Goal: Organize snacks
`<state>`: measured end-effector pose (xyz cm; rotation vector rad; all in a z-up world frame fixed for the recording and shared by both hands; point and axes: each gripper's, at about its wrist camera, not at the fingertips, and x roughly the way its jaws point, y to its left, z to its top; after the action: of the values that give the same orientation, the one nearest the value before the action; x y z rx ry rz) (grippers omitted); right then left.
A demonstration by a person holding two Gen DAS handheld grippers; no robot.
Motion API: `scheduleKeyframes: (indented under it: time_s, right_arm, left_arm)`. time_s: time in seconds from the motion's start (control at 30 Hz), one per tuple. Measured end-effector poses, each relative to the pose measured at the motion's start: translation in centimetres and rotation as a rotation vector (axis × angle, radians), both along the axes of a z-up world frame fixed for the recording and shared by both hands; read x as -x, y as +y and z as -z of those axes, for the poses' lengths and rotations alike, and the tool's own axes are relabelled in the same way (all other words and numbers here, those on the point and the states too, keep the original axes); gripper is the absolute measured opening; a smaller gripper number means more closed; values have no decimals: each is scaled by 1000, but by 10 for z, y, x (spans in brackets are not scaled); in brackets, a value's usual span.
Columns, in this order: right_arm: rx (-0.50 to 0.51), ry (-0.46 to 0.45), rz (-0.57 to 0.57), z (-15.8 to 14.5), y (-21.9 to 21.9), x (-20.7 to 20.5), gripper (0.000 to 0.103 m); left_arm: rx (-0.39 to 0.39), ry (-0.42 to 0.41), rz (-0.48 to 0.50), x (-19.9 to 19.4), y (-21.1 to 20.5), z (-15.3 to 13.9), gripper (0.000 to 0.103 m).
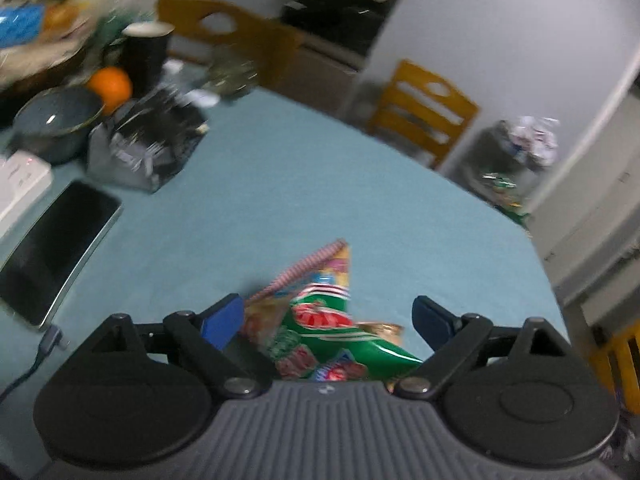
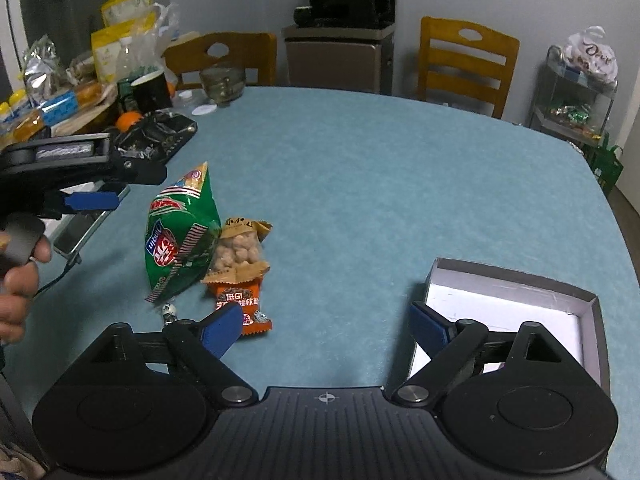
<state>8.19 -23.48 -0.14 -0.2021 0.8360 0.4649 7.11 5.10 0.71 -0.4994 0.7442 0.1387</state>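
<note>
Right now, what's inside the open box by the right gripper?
The box shows only a bare white floor; no snacks visible inside. Its near part is hidden behind the right gripper. The green bag and small packets lie on the table.

A green snack bag [image 2: 182, 236] with red and white print is seen lying crumpled on the blue bench [image 2: 360, 184], one corner raised. Touching its right side, a clear packet of round nuts [image 2: 238, 254] is laid, and just in front of that an orange packet [image 2: 244, 306]. An open, white-lined box [image 2: 516, 308] is set well apart to the right.
</note>
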Motion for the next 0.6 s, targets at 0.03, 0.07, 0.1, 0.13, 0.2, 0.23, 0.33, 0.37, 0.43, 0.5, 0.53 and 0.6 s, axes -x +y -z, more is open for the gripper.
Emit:
scheduleKeyframes:
  time_s: [0.03, 0.07, 0.1, 0.13, 0.2, 0.23, 0.33, 0.37, 0.43, 0.5, 0.53, 0.6]
  right_arm:
    - [-1, 2, 1, 0, 1, -1, 90]
    - [-1, 3, 1, 1, 2, -3, 90]
    - [0, 3, 0, 1, 4, -5, 90]
    - [0, 2, -1, 1, 5, -6, 90]
    - [1, 1, -6, 2, 9, -10, 91]
    - [2, 1, -9, 2, 12, -11, 91]
    - [1, -2, -20, 2, 17, -13, 92]
    - [3, -3, -23, 2, 18, -13, 94]
    - [9, -2, -25, 3, 19, -13, 94]
    - [13, 2, -27, 4, 20, -13, 94]
    - [15, 3, -28, 5, 20, -13, 94]
    - [18, 5, -26, 6, 22, -13, 94]
  left_arm:
    - [8, 18, -7, -5, -3, 5, 92]
    - [23, 39, -18, -9, 0, 9, 92]
    - [37, 52, -26, -9, 0, 14, 92]
    - [59, 67, -39, -12, 2, 18, 92]
    - [109, 100, -63, -16, 4, 27, 92]
    - [130, 113, -74, -20, 6, 32, 92]
    - [173, 141, -85, -31, 4, 46, 92]
    - [178, 153, -84, -34, 2, 50, 92]
    - [196, 171, -88, -38, 2, 57, 92]
    - [224, 172, -80, -43, 3, 63, 92]
    - [229, 174, -78, -45, 3, 67, 91]
    - [261, 178, -60, -50, 7, 75, 85]
